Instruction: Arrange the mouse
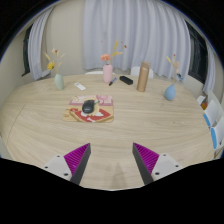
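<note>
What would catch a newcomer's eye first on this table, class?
First, the dark computer mouse lying on a red patterned mat at the middle of the round pale wooden table, well beyond the gripper, whose fingers are open. Behind it stand a pink vase with dried stems, a tall brown cylindrical bottle and two pale blue vases.

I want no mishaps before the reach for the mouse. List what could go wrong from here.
1. The gripper is open and well short of the mouse; a long approach could arrive off-centre and nudge it.
2. The mouse sits on a patterned mat, which might slide if pushed.
3. The pink vase and brown bottle stand just beyond; overshooting could possibly tip them.
</note>
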